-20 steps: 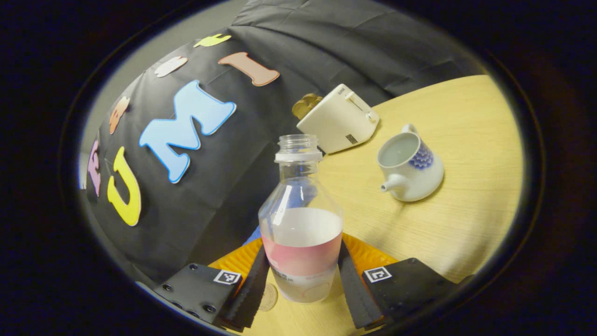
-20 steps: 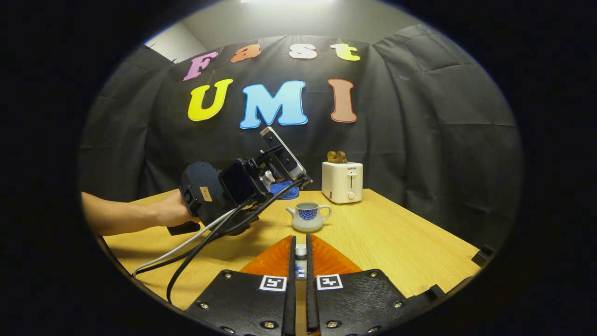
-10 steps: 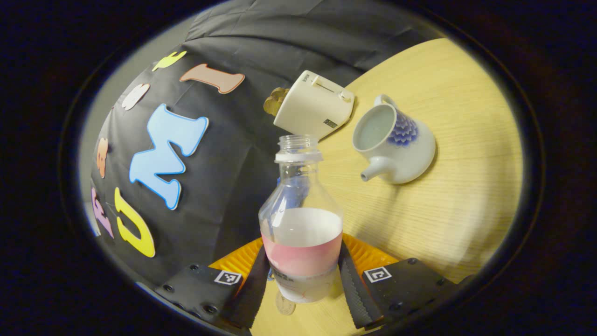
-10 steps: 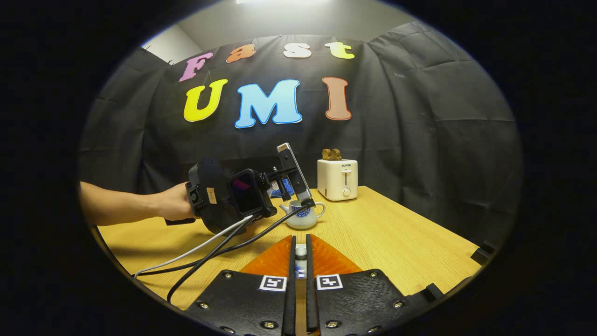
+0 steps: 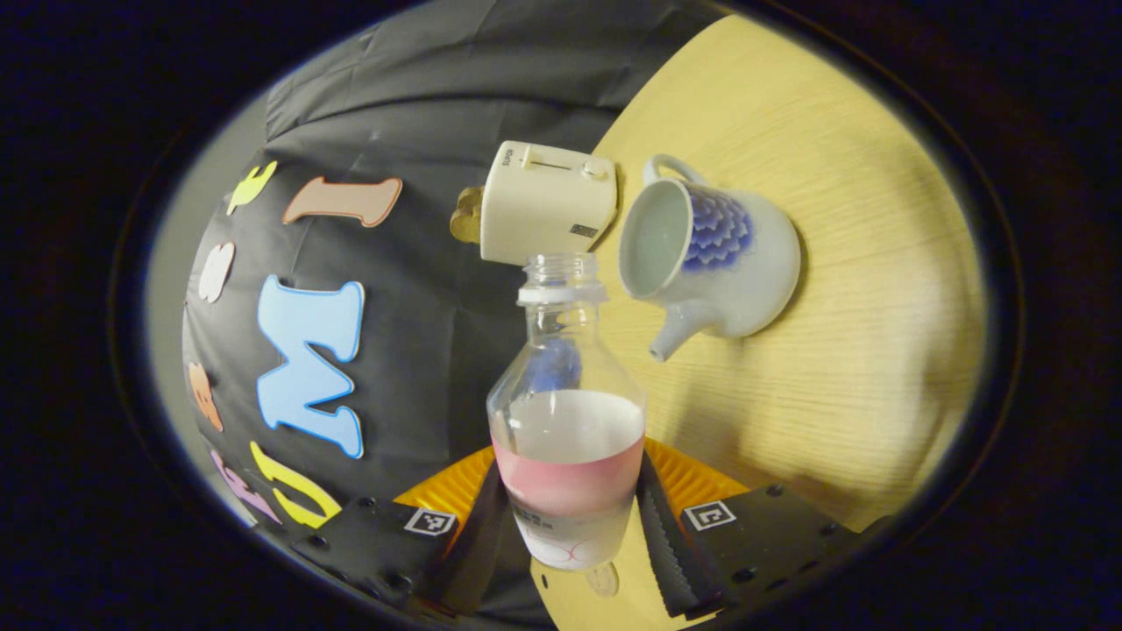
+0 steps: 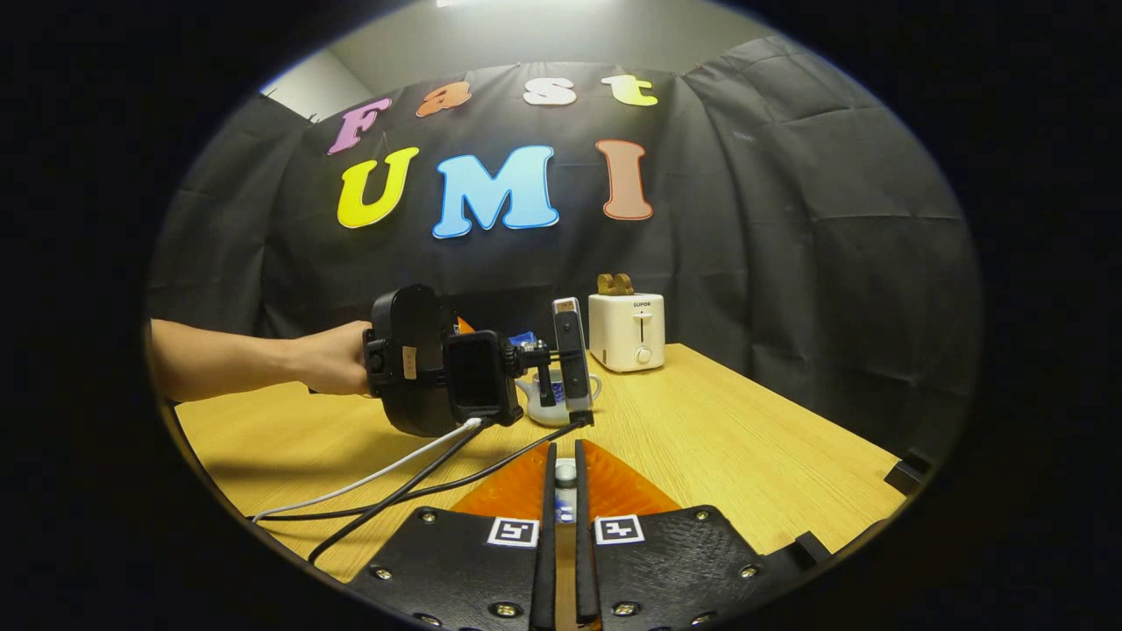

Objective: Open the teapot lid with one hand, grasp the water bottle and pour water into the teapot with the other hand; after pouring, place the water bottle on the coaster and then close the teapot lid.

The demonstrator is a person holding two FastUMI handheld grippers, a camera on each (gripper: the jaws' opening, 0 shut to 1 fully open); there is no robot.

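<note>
Now your left gripper [image 5: 568, 517] has its jaws clamped on the labelled body of the water bottle [image 5: 566, 412], uncapped and partly full, its mouth just short of the open teapot [image 5: 710, 254] on the tabletop [image 5: 841, 263]. Behind stands a white toaster [image 5: 545, 202]. You're at the pour: bring the neck over the teapot's rim, then tilt slowly so the stream lands inside. To the right, your right gripper [image 6: 561, 499] hangs back, jaws nearly closed on a small knobbed piece, likely the teapot lid [image 6: 565, 474]. Keep it clear until the bottle is set down.
</note>
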